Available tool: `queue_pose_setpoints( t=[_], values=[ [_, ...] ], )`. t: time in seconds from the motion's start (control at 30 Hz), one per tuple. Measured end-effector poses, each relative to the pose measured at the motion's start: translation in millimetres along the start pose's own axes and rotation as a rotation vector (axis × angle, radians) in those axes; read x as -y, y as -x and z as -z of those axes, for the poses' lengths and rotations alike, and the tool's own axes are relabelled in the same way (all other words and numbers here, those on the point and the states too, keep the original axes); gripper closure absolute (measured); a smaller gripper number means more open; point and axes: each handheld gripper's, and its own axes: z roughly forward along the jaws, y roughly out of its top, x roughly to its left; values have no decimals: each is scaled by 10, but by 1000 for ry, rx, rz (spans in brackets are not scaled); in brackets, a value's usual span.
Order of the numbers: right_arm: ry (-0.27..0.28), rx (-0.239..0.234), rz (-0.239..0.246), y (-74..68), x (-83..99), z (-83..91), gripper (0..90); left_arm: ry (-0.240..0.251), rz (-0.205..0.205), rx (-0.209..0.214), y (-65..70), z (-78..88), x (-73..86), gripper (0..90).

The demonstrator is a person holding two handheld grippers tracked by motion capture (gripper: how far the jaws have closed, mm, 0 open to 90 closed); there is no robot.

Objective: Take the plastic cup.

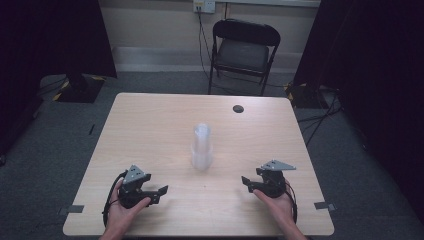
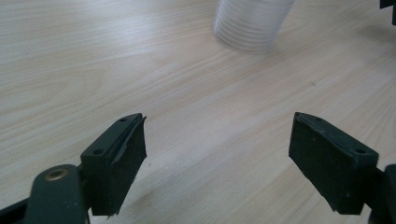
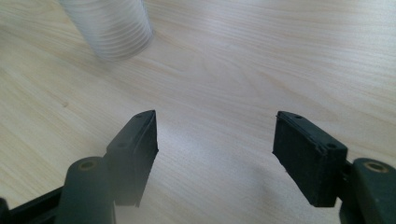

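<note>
I am holding both tools low near my edge of the bench (image 1: 150, 125), the left hand-held gripper (image 1: 159, 192) and the right hand-held gripper (image 1: 246, 182) both released, jaws wide, nothing between them. The stack of clear cups (image 1: 202, 146) is standing upright mid-bench, between and beyond them. I judge I am just starting; next I am reaching in to grasp it.

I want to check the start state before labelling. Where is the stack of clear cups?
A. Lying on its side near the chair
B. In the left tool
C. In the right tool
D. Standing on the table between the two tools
D: the stack of clear cups stands upright on the table, between the open left tool and the open right tool, touching neither.
</note>
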Motion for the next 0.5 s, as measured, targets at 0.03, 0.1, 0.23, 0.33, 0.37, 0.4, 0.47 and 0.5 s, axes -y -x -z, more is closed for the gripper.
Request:
queue_pose_setpoints(
  t=[0.03,0.1,0.23,0.33,0.37,0.4,0.47,0.5],
  values=[
    [4,-8,-5,-1,-7,4,304,2,-3,4,0,4,-2,186],
    [17,-10,-4,-3,-21,24,304,1,-3,6,0,10,-3,183],
    [35,-22,-3,1,-42,54,300,1,3,6,-11,10,-1,179],
    [46,-35,-11,9,-54,51,290,11,13,9,-25,11,-8,176],
    [46,-35,-11,9,-54,51,290,11,13,9,-25,11,-8,172],
    [51,-39,8,-5,-67,41,272,11,5,13,-28,16,-12,166],
    [46,-49,12,-18,-77,34,247,17,2,15,-27,17,-12,157],
    [58,-69,30,-62,-90,30,235,21,2,19,-16,24,-12,158]
  ],
)
